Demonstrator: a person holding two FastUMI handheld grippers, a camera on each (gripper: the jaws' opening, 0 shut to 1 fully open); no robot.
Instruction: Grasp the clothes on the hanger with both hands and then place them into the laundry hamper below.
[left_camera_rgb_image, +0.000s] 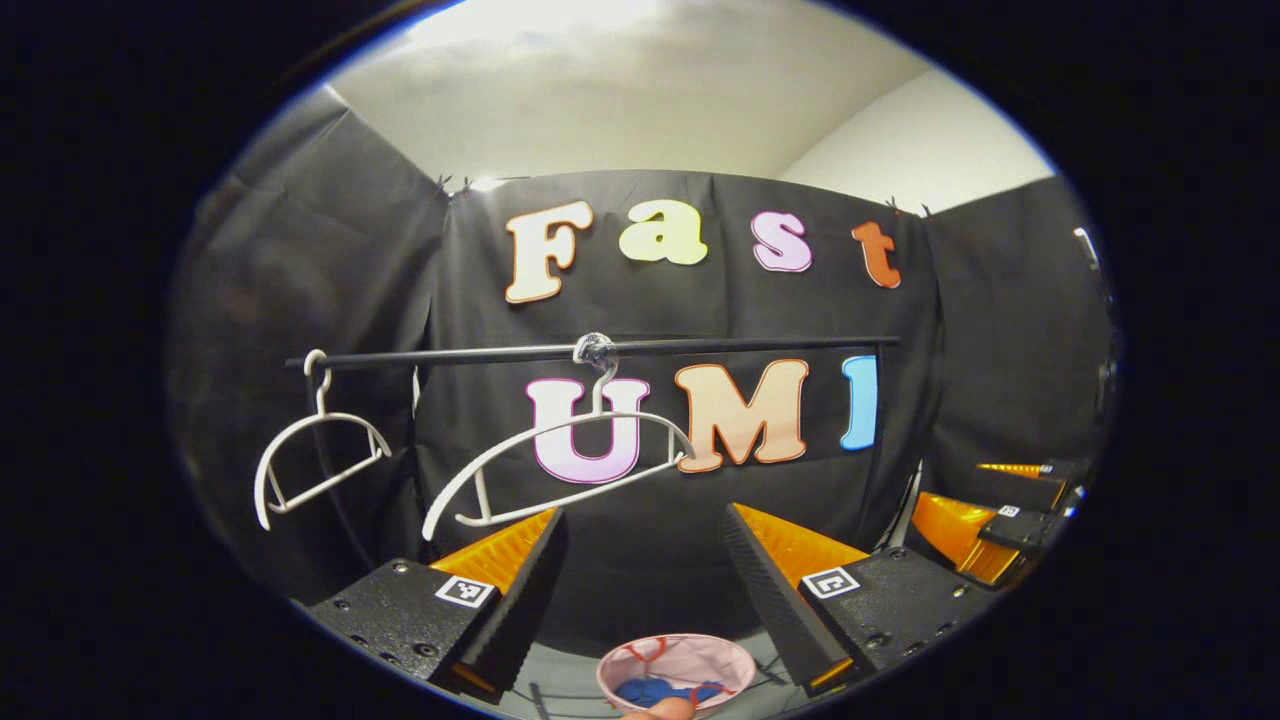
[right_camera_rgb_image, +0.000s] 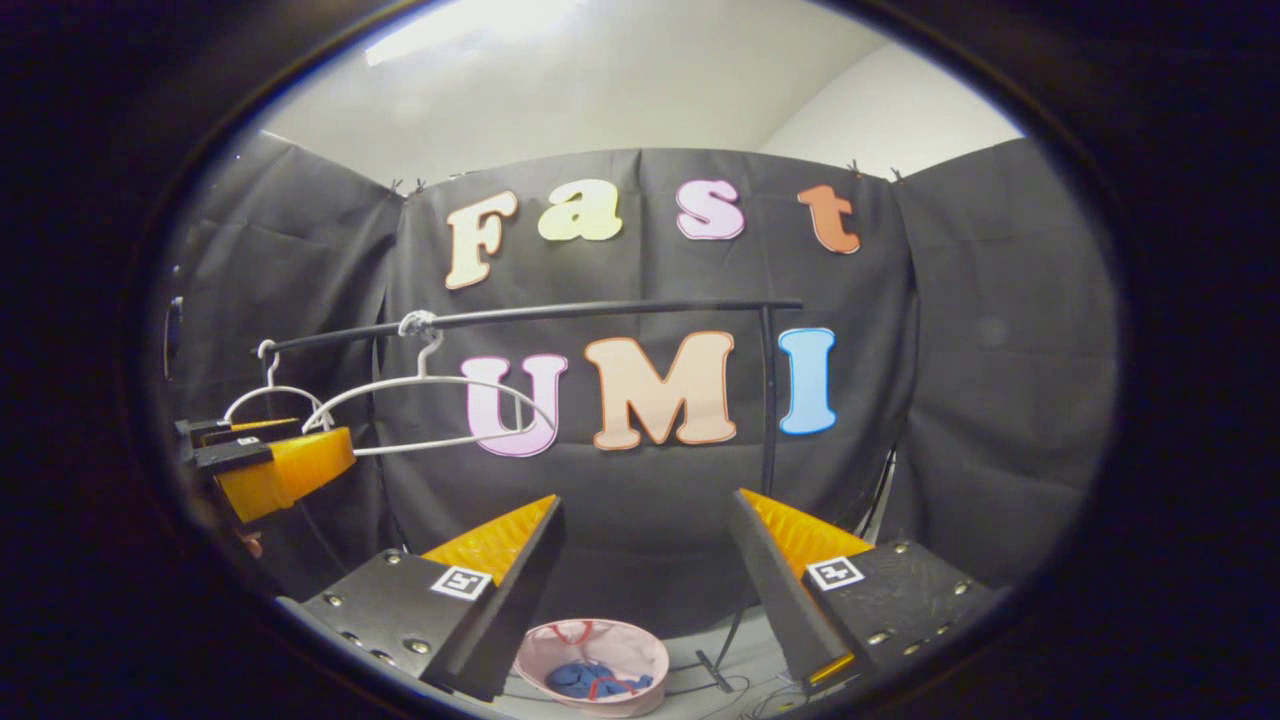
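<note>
Two bare white hangers hang on a black rail (left_camera_rgb_image: 700, 346): a small hanger (left_camera_rgb_image: 318, 455) at the left end and a larger hanger (left_camera_rgb_image: 560, 460) near the middle. Below stands a pink hamper (left_camera_rgb_image: 676, 672) with blue clothes (left_camera_rgb_image: 655, 690) in it. My left gripper (left_camera_rgb_image: 640, 560) is open above the hamper with nothing between its fingers. In the right gripper view the larger hanger (right_camera_rgb_image: 430, 410) and the hamper (right_camera_rgb_image: 592, 665) with the blue clothes (right_camera_rgb_image: 585, 680) show again, and my right gripper (right_camera_rgb_image: 645, 545) is open and holds nothing. The left gripper (right_camera_rgb_image: 270, 465) shows at the left edge there.
The rail stands on a black upright post (right_camera_rgb_image: 768, 400) in front of the black cloth wall. Thin cables (right_camera_rgb_image: 720, 675) lie on the pale floor beside the hamper. The right gripper (left_camera_rgb_image: 1000, 520) shows at the right edge of the left gripper view.
</note>
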